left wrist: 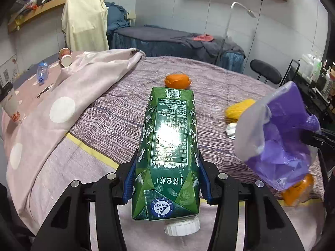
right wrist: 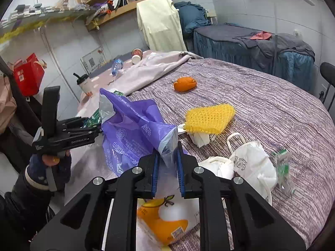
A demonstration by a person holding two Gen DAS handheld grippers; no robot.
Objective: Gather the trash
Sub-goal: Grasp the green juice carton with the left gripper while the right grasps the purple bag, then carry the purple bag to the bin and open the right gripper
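From the left wrist, we see our left gripper (left wrist: 166, 175) clamped on a green carton (left wrist: 169, 146), white cap toward us, raised over the striped bedspread (left wrist: 117, 117), which lies bare up to the orange peel (left wrist: 177, 80). From the right wrist, our right gripper (right wrist: 167, 167) pinches the purple bag (right wrist: 134, 129) near the bed's left edge; masks (right wrist: 249, 165) lie just right.

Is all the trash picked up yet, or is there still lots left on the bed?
Not yet. Nothing can be seen inside the purple bag so far. The left gripper is clamped on a green carton, and the right gripper pinches the bag's edge. Still on the bed: orange peel, yellow mesh, white mask, an orange wrapper, a small green wrapper, a plastic bottle and cups.
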